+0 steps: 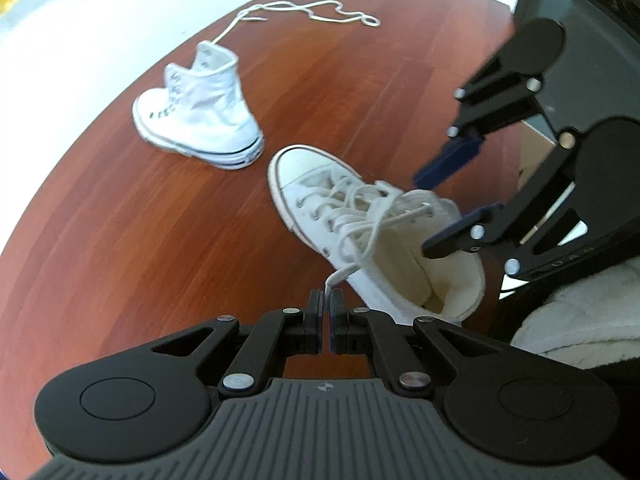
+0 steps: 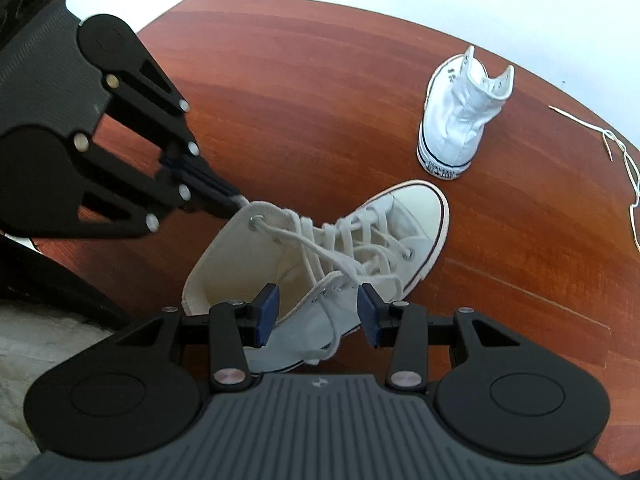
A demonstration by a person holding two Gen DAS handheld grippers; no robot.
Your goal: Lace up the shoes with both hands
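On the reddish-brown wooden bench (image 1: 120, 240) lay a white high-top sneaker (image 1: 360, 216), tipped on its side with its toe cap pointing away from the person and its collar opening toward the near edge. Its white shoelace (image 1: 362, 204) ran criss-cross through the eyelets, slack over the tongue.

The left claw (image 1: 328, 294) was closed on one end of that shoelace: the lace rose from between the pressed blue pads and led up to the top eyelets. In the right wrist view the same claw (image 2: 236, 200) sat just beside the sneaker's collar rim, its tips together.

The right claw (image 2: 318, 314) stood open over the sneaker's ankle section, the blue pads (image 2: 267, 312) apart on either side of the upper, gripping nothing. A loose lace strand ran down between the pads and hung toward the sole, and I could not tell whether it touched either pad.

Farther back on the bench, well apart, a second white high-top sneaker (image 2: 460, 116) stood upright, unlaced. A separate loose shoelace (image 1: 312, 12) lay in curls beyond it, one end reaching to its collar.
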